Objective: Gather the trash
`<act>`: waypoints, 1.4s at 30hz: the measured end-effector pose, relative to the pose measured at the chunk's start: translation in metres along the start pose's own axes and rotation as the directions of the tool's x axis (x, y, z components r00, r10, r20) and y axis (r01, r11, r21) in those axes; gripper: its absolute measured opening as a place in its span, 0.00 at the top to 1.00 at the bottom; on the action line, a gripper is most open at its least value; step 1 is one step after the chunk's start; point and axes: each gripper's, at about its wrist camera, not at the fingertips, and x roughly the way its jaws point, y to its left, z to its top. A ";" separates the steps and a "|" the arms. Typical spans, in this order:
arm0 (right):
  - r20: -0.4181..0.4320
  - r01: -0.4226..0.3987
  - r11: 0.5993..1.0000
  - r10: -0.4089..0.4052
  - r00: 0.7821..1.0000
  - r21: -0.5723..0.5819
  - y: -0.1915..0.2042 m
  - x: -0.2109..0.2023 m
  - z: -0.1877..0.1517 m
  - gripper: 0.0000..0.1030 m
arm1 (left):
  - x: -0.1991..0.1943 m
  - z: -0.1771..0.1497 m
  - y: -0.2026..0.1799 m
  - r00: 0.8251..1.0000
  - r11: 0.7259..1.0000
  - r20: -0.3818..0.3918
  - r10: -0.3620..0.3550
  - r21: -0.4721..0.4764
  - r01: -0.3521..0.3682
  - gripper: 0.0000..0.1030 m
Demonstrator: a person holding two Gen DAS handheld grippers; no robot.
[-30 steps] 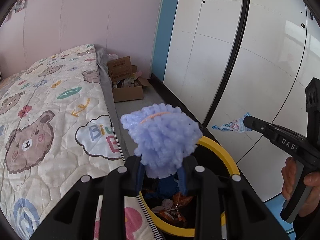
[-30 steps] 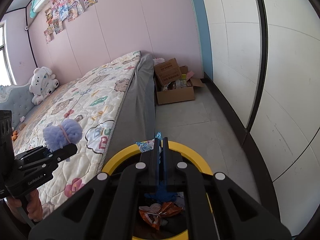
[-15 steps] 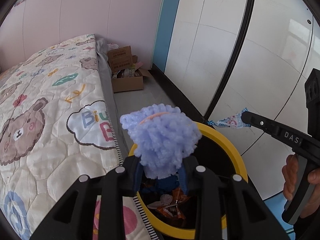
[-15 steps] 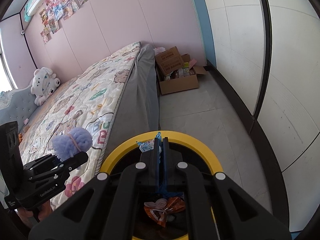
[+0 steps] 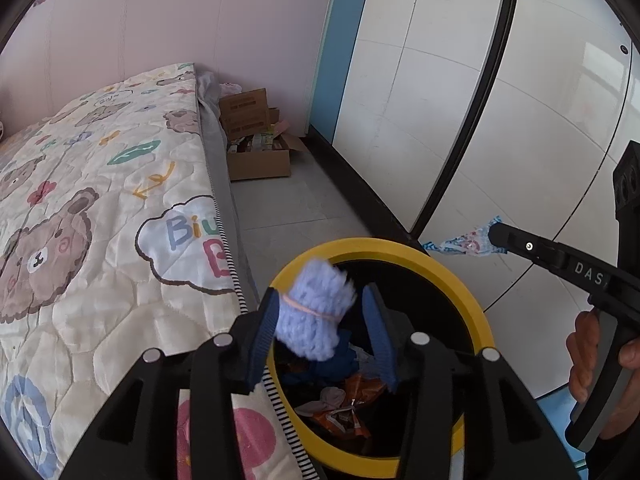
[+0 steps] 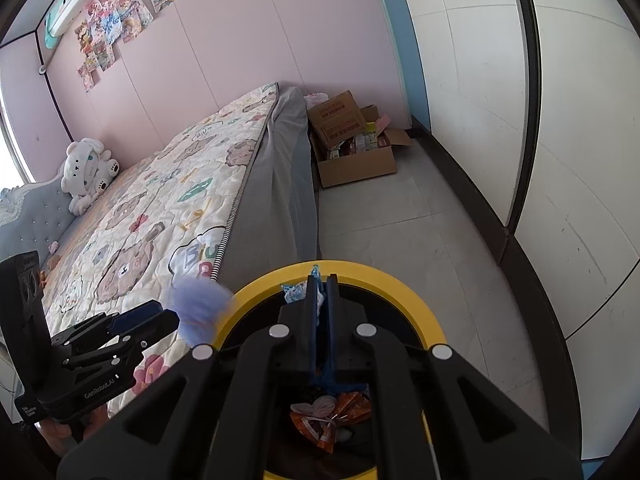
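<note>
A fluffy pale-blue ball [image 5: 316,316] with a pink band is blurred between the jaws of my left gripper [image 5: 320,294], which are opening; a gap shows on its right side. It hangs over the yellow-rimmed black bin [image 5: 400,246], which holds orange wrappers [image 5: 352,392] and dark blue trash. My right gripper [image 6: 322,280] is shut on a blue-and-white wrapper [image 6: 294,292] above the bin's far rim [image 6: 400,284]. In the left wrist view that wrapper [image 5: 464,246] sticks out of the right gripper [image 5: 496,234]. From the right wrist, the ball [image 6: 200,300] sits blurred at the left gripper [image 6: 164,316].
A bed with a bear-print quilt [image 5: 100,208] stands against the bin's left side. An open cardboard box [image 5: 256,152] sits on the grey floor behind. White wardrobe doors [image 5: 460,100] run along the right. A white plush toy [image 6: 86,172] rests by the headboard.
My left gripper's jaws have spread apart and the fluffy ball has dropped lower between them, now blurred. The right gripper keeps its hold on the wrapper over the bin.
</note>
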 end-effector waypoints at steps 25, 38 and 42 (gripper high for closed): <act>0.007 -0.021 0.998 0.022 1.000 -0.065 0.055 -0.019 0.000 0.65 | -0.072 0.001 0.047 0.990 0.994 0.111 0.084 -0.082 -0.075 0.43; -0.041 -0.120 0.977 0.114 0.993 -0.179 0.163 -0.001 -0.010 0.58 | -0.144 -0.031 0.134 0.947 0.947 0.147 0.287 -0.195 -0.256 0.33; -0.064 -0.150 0.968 0.140 0.988 -0.201 0.202 0.008 -0.017 0.40 | -0.168 -0.044 0.166 0.923 0.917 0.147 0.357 -0.244 -0.316 0.26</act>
